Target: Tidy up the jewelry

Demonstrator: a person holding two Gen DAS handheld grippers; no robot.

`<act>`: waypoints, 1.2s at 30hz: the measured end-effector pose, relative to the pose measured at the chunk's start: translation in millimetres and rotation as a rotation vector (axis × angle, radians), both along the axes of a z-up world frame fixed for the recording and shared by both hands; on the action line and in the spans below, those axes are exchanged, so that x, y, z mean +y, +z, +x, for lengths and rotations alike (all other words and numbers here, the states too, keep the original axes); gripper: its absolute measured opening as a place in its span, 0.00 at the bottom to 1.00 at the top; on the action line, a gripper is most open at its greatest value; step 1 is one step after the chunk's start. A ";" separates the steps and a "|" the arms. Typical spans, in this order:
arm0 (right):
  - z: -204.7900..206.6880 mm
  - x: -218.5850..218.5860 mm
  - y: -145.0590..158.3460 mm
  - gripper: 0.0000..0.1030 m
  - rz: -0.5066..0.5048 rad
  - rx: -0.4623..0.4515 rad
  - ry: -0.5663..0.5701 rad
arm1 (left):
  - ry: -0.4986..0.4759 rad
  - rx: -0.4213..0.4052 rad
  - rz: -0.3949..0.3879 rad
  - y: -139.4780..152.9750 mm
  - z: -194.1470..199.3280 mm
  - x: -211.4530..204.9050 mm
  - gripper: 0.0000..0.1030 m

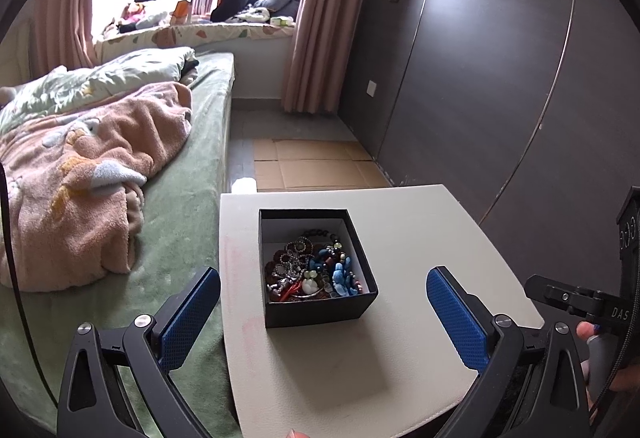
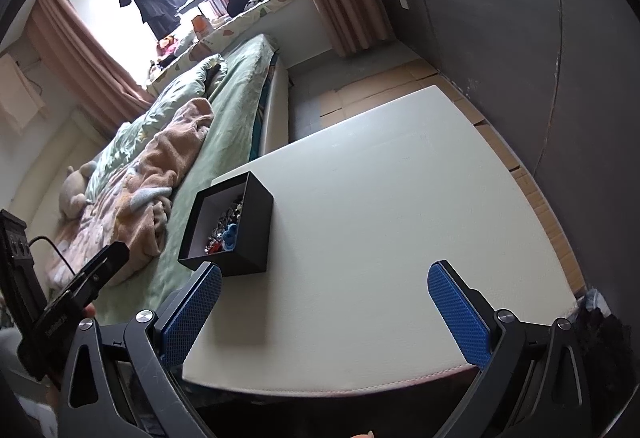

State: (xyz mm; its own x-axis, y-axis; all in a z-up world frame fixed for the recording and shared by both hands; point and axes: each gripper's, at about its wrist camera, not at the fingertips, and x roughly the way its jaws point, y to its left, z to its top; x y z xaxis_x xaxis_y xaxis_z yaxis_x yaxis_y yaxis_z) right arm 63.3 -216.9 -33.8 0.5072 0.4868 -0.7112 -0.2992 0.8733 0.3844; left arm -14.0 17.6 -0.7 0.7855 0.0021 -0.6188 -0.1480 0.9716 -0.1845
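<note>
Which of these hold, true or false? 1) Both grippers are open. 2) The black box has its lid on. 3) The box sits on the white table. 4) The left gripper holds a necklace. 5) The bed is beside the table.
1) True: left gripper and right gripper both stand wide open.
2) False: the black box is open on top, with jewelry inside.
3) True: it rests on the white table.
4) False: nothing is between its fingers.
5) True: the bed adjoins the table.
</note>
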 end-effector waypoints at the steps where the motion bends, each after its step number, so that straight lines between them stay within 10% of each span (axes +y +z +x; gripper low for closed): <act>1: 0.1 0.0 -0.1 1.00 -0.001 0.000 0.001 | 0.000 0.001 0.000 -0.2 0.1 0.0 1.00; 36: -3.1 7.3 1.4 1.00 -0.027 -0.004 0.026 | 0.023 0.001 0.043 1.3 -0.1 -2.7 1.00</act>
